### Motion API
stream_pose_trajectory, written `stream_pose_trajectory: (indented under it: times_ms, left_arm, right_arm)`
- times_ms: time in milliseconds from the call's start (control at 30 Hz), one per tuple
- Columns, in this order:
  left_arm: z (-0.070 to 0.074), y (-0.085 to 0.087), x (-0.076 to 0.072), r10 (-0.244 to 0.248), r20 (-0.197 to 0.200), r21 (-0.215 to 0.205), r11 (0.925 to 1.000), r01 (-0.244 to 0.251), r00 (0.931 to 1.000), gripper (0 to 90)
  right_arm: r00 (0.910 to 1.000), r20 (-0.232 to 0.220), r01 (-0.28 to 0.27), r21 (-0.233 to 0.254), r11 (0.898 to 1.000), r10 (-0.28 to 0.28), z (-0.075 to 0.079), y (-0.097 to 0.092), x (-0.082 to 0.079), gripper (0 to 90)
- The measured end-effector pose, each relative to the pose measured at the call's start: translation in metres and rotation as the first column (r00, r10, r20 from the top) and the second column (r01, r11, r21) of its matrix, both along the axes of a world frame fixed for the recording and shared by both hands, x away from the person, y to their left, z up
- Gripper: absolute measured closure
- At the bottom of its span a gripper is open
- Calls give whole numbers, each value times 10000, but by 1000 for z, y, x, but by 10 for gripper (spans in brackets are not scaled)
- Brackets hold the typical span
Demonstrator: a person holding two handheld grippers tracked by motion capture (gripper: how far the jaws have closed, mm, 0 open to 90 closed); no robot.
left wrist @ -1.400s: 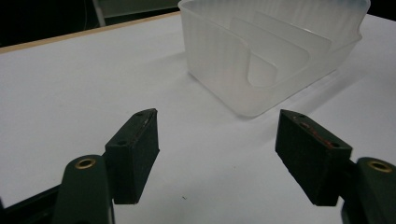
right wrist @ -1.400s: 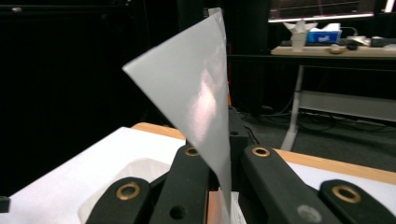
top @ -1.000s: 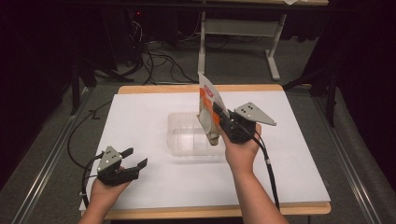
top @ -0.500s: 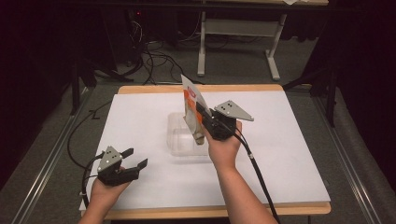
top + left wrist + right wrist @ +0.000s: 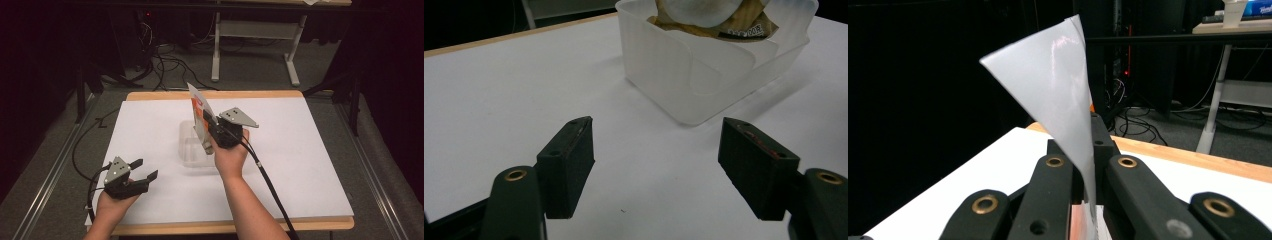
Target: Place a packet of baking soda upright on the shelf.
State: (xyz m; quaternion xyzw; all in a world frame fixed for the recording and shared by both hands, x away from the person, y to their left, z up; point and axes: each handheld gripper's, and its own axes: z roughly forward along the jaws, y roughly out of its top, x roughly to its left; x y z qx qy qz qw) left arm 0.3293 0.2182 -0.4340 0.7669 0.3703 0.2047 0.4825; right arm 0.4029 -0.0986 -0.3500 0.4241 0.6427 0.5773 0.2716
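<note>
My right gripper (image 5: 209,129) is shut on a flat snack packet (image 5: 199,111), orange and white with a silvery back, held upright by its middle. The packet's lower end hangs into a clear plastic tub (image 5: 190,150) at the middle of the table. In the right gripper view the packet's silver back (image 5: 1058,85) rises from between the closed jaws of my right gripper (image 5: 1087,165). My left gripper (image 5: 145,169) rests near the front left, open and with nothing in it. In the left gripper view the left gripper (image 5: 656,132) faces the tub (image 5: 689,75), and the packet's bottom (image 5: 714,17) shows inside it.
A white sheet (image 5: 300,150) covers the wooden table, with bare room right of the tub and at the front. The right gripper's cable (image 5: 270,185) trails along the forearm. Beyond the far edge are a desk frame (image 5: 250,50) and loose cables on the floor.
My right gripper has carried the packet leftward and a little down, from the tub's right side to over the tub. The left gripper has stayed where it was.
</note>
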Motion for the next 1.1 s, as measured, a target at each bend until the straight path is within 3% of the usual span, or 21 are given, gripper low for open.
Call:
stream_pose_trajectory:
  times_ms: [533, 1100]
  left_arm:
    - [0, 1, 0, -15, -8, -31, 10000, 15, 10000, 310]
    - [0, 1, 0, 2, -15, -7, 10000, -2, 10000, 311]
  right_arm:
    - [9996, -282, -99, -263, 9996, 92, -16, 16, 7, 900]
    - [9987, -423, -302, -404, 9987, 284, -30, 17, 12, 900]
